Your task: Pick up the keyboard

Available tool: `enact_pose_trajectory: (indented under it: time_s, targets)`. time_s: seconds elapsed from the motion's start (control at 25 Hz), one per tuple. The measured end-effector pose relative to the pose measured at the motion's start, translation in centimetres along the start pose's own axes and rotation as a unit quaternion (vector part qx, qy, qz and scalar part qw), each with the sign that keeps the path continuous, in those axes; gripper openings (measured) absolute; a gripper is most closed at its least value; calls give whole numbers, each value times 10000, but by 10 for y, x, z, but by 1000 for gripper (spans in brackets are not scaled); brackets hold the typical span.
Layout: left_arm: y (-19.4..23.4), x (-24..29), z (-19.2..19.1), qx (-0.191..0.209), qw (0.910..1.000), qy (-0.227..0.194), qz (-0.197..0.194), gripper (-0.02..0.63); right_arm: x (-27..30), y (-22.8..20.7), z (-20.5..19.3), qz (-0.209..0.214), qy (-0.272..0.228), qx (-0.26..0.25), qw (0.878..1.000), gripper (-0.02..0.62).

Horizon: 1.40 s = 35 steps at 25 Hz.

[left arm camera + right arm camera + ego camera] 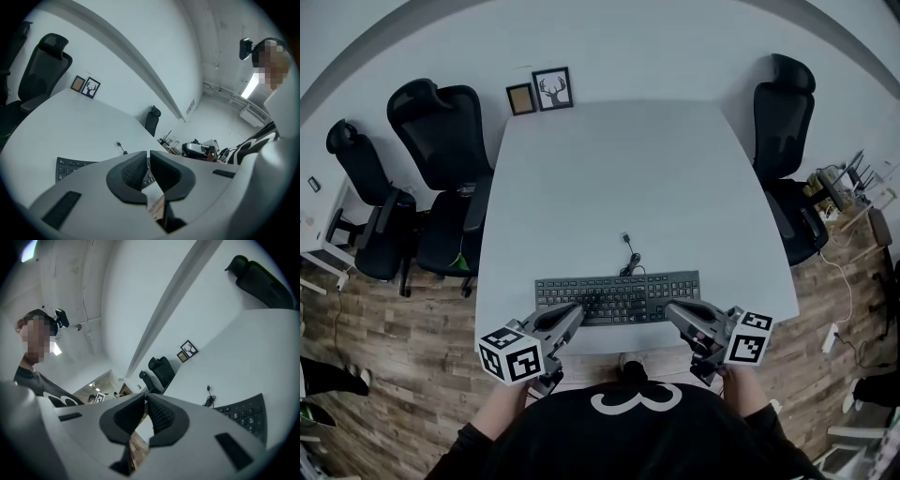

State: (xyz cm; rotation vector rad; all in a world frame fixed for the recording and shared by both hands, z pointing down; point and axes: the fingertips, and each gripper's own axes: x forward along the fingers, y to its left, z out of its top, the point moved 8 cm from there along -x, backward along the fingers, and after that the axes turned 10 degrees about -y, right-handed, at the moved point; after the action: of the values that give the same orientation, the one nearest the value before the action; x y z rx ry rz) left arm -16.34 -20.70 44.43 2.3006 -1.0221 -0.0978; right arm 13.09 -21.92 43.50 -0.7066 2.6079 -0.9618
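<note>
Head view: one dark keyboard lies flat on the white tabletop, at the 6 o'clock end close to the near edge, with its one cable curled just beyond its far side toward 12 o'clock. Two picture frames stand side by side at the tabletop's far edge, around 11 o'clock. Three black office chairs surround it: two at 9 to 10 o'clock and one at 2 o'clock. The left tongs reach over the keyboard's near left part and the right tongs over its near right part; whether either tip touches the keys cannot be told here. Each carries one marker cube. Left gripper view: the left tongs have their two ribbed pads pressed together with nothing between them. Part of the keyboard shows at 8 o'clock of the pads, the cable at 11 o'clock, the two picture frames farther off at 10 o'clock, and two office chairs are in sight. Right gripper view: the right tongs are likewise closed and empty. The keyboard sits at 3 to 4 o'clock of the pads, the cable at 3 o'clock, the two picture frames at 1 o'clock, and three office chairs are visible.
</note>
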Motion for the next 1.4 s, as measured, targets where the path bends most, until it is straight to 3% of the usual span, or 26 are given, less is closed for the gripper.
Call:
enact_pose_trajectory:
  time_s: [0.32,0.44,0.56,0.72,0.84,1.04,1.4]
  targets:
    - [41,0,-4,-11,9981,38,609,34,-11,-47,12,-695,337,-303,9966,78]
    - [55,-1,-9,-129,9973,130,708,106,-18,-61,15,-869,390,-243,9952,104]
    - [71,-3,-13,-64,9955,327,882,178,-22,-80,13,-1071,666,-236,9917,175]
    - [94,-8,-23,-160,9888,286,1456,250,-34,-101,9,-1358,772,-130,9876,196]
    - [110,-13,-35,-5,9823,478,1811,291,-39,-113,5,-1575,874,-90,9836,267]
    - [140,-20,-51,-148,9708,604,2318,328,-42,-132,-6,-2025,1117,-280,9725,339]
    - [162,-12,-69,-444,9665,953,2342,336,-48,-162,-32,-2453,1595,-157,9561,353]
